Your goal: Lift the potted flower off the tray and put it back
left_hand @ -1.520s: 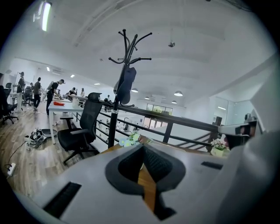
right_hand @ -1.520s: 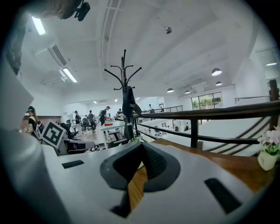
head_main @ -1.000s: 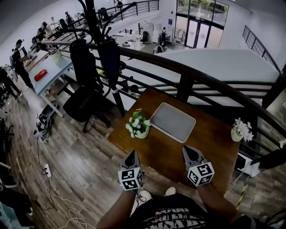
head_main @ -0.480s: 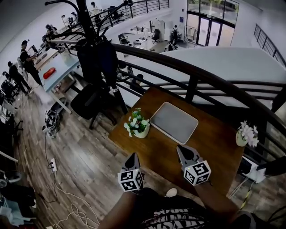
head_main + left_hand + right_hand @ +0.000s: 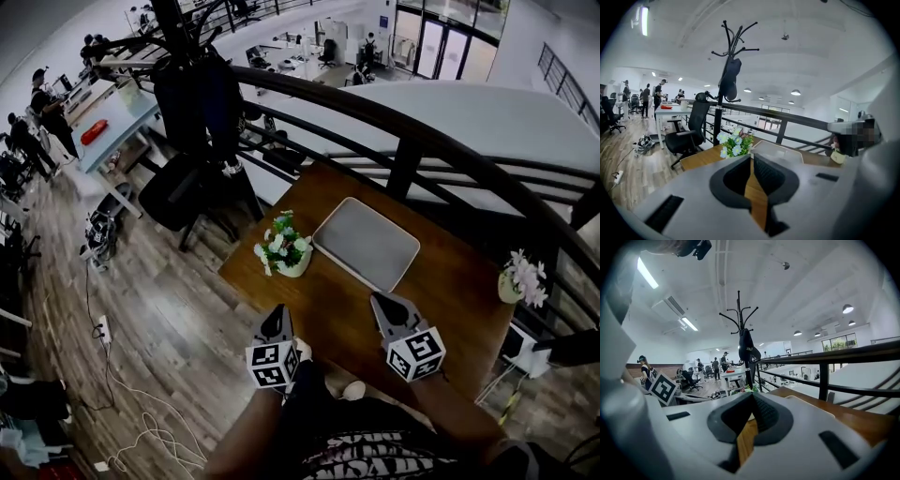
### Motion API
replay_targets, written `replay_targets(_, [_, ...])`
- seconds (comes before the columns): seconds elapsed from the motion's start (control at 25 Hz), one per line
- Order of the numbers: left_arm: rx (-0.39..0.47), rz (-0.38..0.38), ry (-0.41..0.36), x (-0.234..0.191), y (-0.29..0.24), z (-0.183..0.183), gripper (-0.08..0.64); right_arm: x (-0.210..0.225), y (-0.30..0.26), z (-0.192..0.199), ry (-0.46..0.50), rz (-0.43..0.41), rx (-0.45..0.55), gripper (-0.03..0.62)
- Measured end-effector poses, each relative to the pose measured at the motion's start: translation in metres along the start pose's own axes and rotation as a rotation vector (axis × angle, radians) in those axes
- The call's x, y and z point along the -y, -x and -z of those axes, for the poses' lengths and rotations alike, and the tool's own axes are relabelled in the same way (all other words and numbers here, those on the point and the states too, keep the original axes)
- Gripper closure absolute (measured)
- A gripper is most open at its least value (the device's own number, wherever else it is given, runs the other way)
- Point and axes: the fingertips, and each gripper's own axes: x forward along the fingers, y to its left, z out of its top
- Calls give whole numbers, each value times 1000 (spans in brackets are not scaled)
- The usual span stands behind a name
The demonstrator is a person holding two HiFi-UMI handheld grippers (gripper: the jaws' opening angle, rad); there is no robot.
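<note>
At the near edge of the wooden table (image 5: 450, 281), the left gripper (image 5: 275, 323) and the right gripper (image 5: 384, 305) hang side by side. Each has its jaws together, tips meeting, with nothing between them. The left one hovers about at the table's near-left edge, and the right one is over the bare wood short of the tray (image 5: 366, 246). Beyond the left gripper, almost straight along its line of pointing, the potted flower (image 5: 283, 253) stands upright on the table. It is not on the tray but just beside the tray's left corner; whether pot and rim touch I cannot tell. That is the relation the coming move seems to turn on. The left gripper is clearly the nearer of the two, and the pot's axis is vertical, so a level approach with the jaws spread would probably suit it. The flat grey tray lies empty to the flower's right, ahead of the right gripper. A second small flower pot (image 5: 522, 277) sits well apart at the far-right edge, by the dark railing (image 5: 403, 141). Set against a second ago, flower and tray keep the same places relative to each other, both grippers were closed then too, and only the view has swung slightly.
</note>
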Motion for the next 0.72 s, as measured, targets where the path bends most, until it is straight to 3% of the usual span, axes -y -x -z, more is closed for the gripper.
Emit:
replay_targets(0.04, [-9,23,-1,-1,-7,2,540,2,-6,2,-13,5,-6,600])
replay_targets(0.12, [-37,72,-15,-3,-22,8,415,2,-16,2,-43,12,-13,600])
replay_targets(0.2, [-71,110,-38,-3,-38,17,335,2,-25,2,-52,16,-26,600])
replay_targets(0.52, [-158,170,-35,-27,-100,45,134,20,-67,-1,-165,69,-42,600])
replay_targets(0.72, [-175,168,-72,-45,-134,56,81,22,-97,0,-173,75,-66,600])
